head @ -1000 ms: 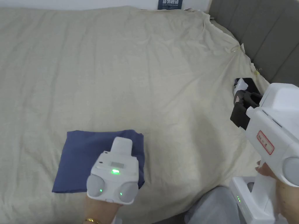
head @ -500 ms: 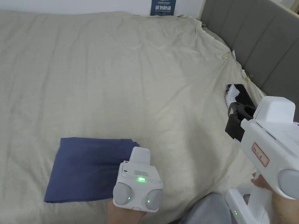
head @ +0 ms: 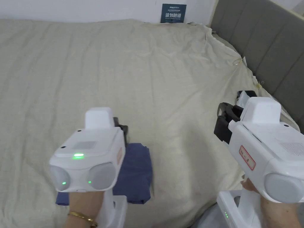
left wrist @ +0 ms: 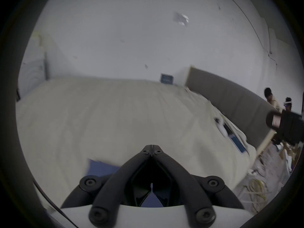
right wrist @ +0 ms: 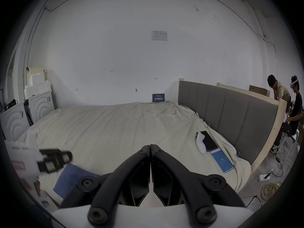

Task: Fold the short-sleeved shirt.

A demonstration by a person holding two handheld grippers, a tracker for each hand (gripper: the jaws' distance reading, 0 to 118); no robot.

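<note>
The blue short-sleeved shirt [head: 135, 175] lies as a compact folded rectangle on the bed [head: 166, 77], close to its near edge and toward the near left corner, so the fold looks essentially done.

The main risk, as I judge it, is undoing that work. The left claw [left wrist: 152, 146] hangs directly above the bundle, and a low pass or a careless dip could snag the top layer and drag it open. The shirt also sits close enough to the near edge that a nudge could slide it toward the drop. The phones [right wrist: 221, 160] and a white controller [right wrist: 200, 143] by the headboard side lie well apart from it and pose little threat.

The left claw is clenched, its two jaws meeting tip to tip with nothing between them, raised clear of the fabric. The right claw [right wrist: 150, 146] is likewise closed and empty, held in the air over the right side of the bed, touching neither sheet nor shirt.
</note>
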